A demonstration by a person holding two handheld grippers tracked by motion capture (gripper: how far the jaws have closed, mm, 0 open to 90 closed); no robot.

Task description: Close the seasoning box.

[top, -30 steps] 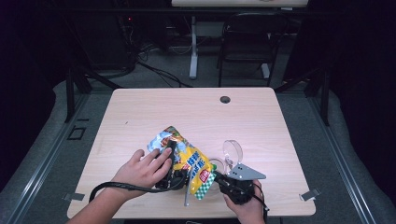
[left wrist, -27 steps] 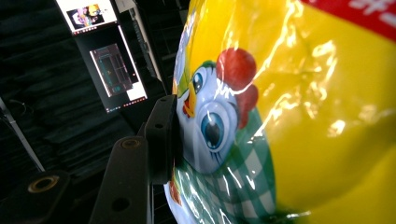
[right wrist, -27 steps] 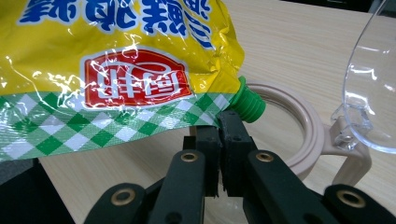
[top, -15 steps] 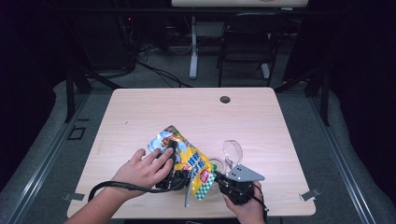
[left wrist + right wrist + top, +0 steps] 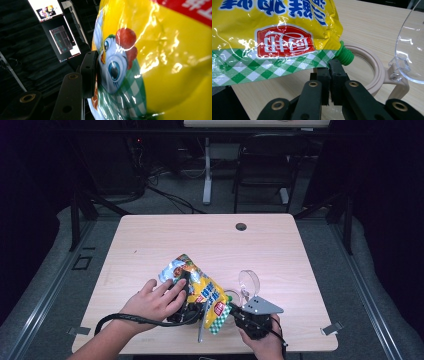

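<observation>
A yellow pouch (image 5: 200,289) with a green-checked edge and a green screw cap (image 5: 344,56) lies tilted at the table's front. My left gripper (image 5: 183,285), under the left hand, holds its upper body. Its jaws have just been closing, and one pad (image 5: 90,72) presses on the pouch (image 5: 155,62); the other jaw is hidden behind it. My right gripper (image 5: 329,68) is shut on the checked corner of the pouch (image 5: 274,32), right beside the cap. The cap points at a beige ring-shaped rim (image 5: 373,72) whose clear lid (image 5: 412,50) stands flipped up.
The beige container (image 5: 232,295) and its raised clear lid (image 5: 248,282) sit just right of the pouch, close to my right gripper (image 5: 235,311). A round cable hole (image 5: 241,226) marks the table's far edge. A chair and desk legs stand beyond the table.
</observation>
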